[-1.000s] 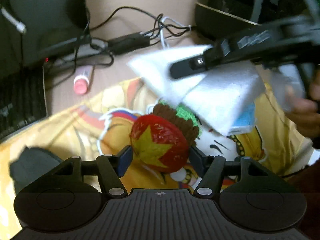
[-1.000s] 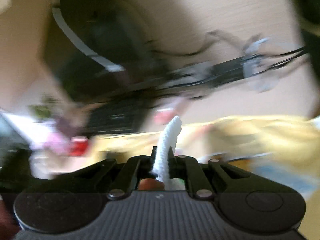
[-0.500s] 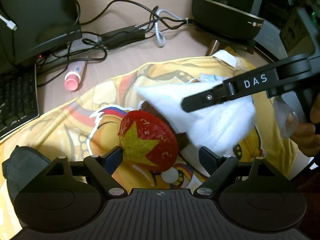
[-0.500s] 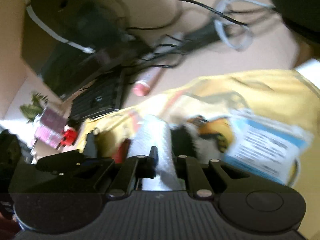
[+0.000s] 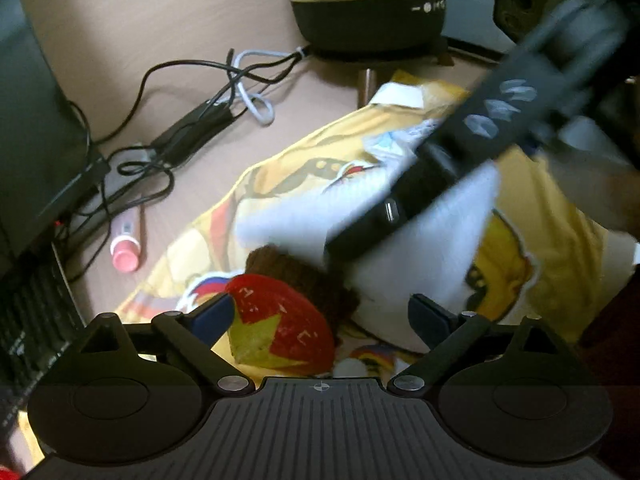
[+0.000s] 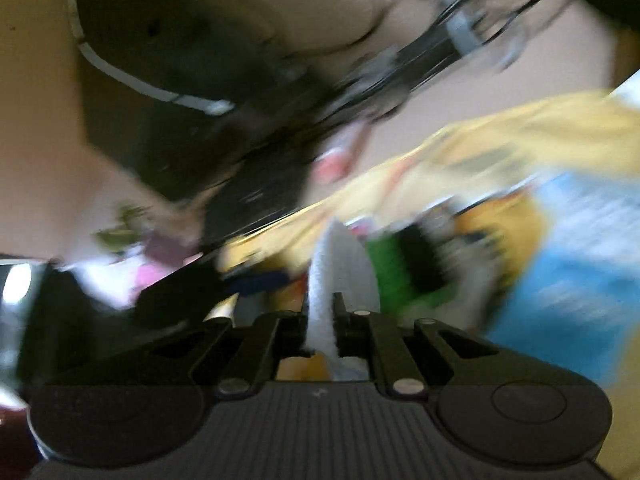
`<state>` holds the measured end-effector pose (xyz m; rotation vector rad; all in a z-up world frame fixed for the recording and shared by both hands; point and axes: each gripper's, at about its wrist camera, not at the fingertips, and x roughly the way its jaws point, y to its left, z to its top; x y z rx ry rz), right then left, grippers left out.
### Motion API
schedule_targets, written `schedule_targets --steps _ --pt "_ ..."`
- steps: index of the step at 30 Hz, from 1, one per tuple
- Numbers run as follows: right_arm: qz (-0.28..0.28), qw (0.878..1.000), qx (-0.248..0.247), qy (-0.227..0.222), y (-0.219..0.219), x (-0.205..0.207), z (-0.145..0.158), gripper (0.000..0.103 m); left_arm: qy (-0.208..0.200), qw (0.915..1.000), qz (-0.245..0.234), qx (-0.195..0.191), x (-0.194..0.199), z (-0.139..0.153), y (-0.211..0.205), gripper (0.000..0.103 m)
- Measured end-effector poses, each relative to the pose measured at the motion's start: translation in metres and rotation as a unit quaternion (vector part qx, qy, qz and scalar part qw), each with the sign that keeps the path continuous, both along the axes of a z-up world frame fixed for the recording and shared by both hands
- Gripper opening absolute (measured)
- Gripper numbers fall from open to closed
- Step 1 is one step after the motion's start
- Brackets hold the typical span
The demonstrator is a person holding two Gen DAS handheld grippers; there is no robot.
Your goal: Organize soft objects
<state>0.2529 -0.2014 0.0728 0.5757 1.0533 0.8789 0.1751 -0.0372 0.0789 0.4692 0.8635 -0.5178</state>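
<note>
Left wrist view: one red strawberry plush (image 5: 280, 328) with a yellow star lies on the yellow printed cloth (image 5: 532, 200), just inside the left gripper (image 5: 320, 316), whose jaws stand spread wide, the left finger touching it. One white fleece cloth (image 5: 440, 240) hangs above, pinched tight in the right gripper (image 6: 323, 316). One brown knitted piece (image 5: 296, 268) sits behind the strawberry. One pink-capped tube (image 5: 126, 246) lies on the desk (image 5: 160, 20).

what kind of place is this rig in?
Likely a home or office computer desk: a keyboard at the left edge, tangled cables on the wooden top, and a yellow printed cloth spread over it.
</note>
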Motion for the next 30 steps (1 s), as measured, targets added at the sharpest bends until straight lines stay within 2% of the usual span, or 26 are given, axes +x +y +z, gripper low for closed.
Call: schedule_targets --steps 2,5,9,12,14,18,19,21,22,24,25,27,28,30 --pt "0.025 1.000 0.007 0.003 0.009 -0.002 -0.002 0.007 0.004 1.0000 0.004 -0.004 0.007 -0.001 0.003 0.097" --pt "0.025 1.000 0.001 0.006 0.007 0.003 -0.006 0.007 0.011 0.9998 0.015 -0.010 0.021 -0.004 0.009 0.097" --pt "-0.033 0.993 -0.109 -0.027 -0.002 0.016 -0.013 0.010 0.031 0.9992 0.020 -0.018 0.040 -0.014 0.011 0.097" --pt "-0.056 0.991 -0.117 -0.023 -0.014 0.023 -0.016 0.010 0.032 0.9994 0.015 -0.006 0.049 -0.021 0.007 0.097" --pt "-0.068 0.988 -0.134 -0.042 -0.015 0.025 -0.012 0.011 0.036 0.9991 0.019 -0.008 0.053 -0.021 0.008 0.097" --pt "-0.093 0.971 -0.191 -0.109 -0.008 0.029 0.007 0.011 0.050 0.9977 0.036 -0.027 0.056 -0.017 0.016 0.097" --pt "-0.096 0.971 -0.188 -0.114 -0.008 0.031 0.011 0.011 0.059 0.9967 0.041 -0.040 0.054 -0.017 0.017 0.097" --pt "-0.093 0.978 -0.157 -0.103 -0.005 0.038 0.016 0.011 0.080 0.9935 0.048 -0.065 0.051 -0.017 0.017 0.097" --pt "-0.086 0.985 -0.120 -0.088 -0.006 0.041 0.019 0.011 0.085 0.9925 0.055 -0.069 0.049 -0.019 0.016 0.096" --pt "-0.061 0.996 -0.033 -0.050 -0.007 0.045 0.021 0.011 0.090 0.9911 0.070 -0.068 0.045 -0.023 0.013 0.082" --pt "-0.043 0.999 0.013 -0.029 -0.004 0.046 0.021 0.011 0.091 0.9902 0.078 -0.072 0.044 -0.024 0.013 0.082" --pt "-0.014 0.999 0.043 -0.014 0.008 0.045 0.017 0.010 0.090 0.9883 0.092 -0.082 0.043 -0.024 0.016 0.081" --pt "-0.001 0.998 0.054 -0.007 0.013 0.044 0.016 0.011 0.089 0.9876 0.098 -0.084 0.043 -0.024 0.017 0.081" --pt "0.001 0.999 -0.022 -0.039 0.026 0.039 0.011 0.011 0.087 0.9865 0.111 -0.084 0.041 -0.023 0.022 0.081"
